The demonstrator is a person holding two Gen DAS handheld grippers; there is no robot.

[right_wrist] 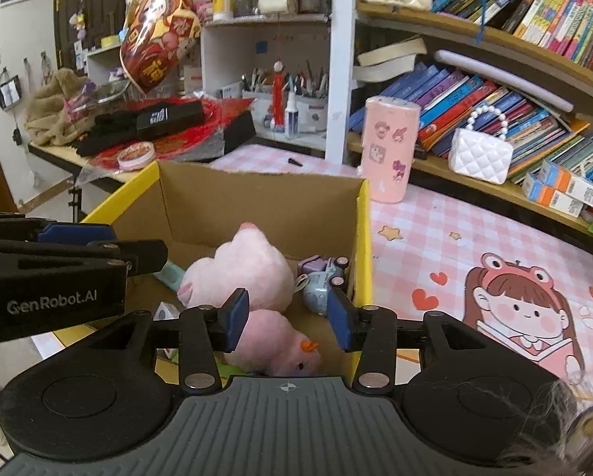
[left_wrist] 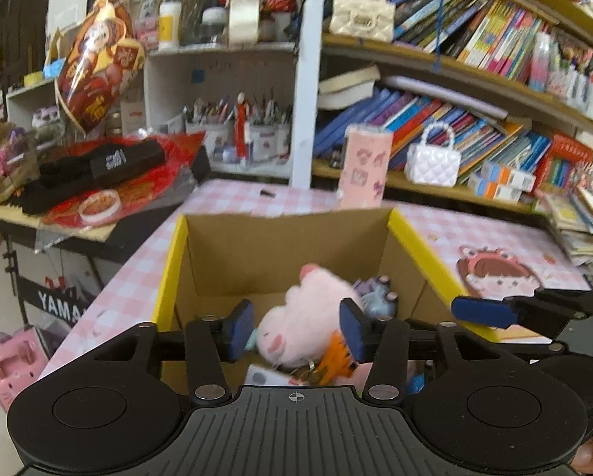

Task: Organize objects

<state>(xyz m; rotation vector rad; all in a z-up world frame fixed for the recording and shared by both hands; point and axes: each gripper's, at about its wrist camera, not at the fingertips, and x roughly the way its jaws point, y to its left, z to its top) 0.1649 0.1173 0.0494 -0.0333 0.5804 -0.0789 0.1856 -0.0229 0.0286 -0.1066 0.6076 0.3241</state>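
Note:
An open cardboard box with yellow outer walls (left_wrist: 415, 246) (right_wrist: 362, 230) sits on the pink checked table. Inside lie a pink pig plush (left_wrist: 308, 313) (right_wrist: 245, 273), a second pink plush with an orange beak (right_wrist: 284, 349), a lilac-blue toy car (left_wrist: 375, 297) (right_wrist: 322, 277) and small items. My left gripper (left_wrist: 296, 327) is open above the box, its pads either side of the pig plush without closing on it. My right gripper (right_wrist: 288, 317) is open and empty over the box's right part. Its fingers also show in the left wrist view (left_wrist: 483, 311).
A pink sticker-covered tumbler (left_wrist: 362, 166) (right_wrist: 389, 148) stands behind the box. White quilted handbags (left_wrist: 433, 160) (right_wrist: 481, 154) and leaning books fill the shelves at the right. A cluttered side table with a black case (right_wrist: 157, 117) is at the left.

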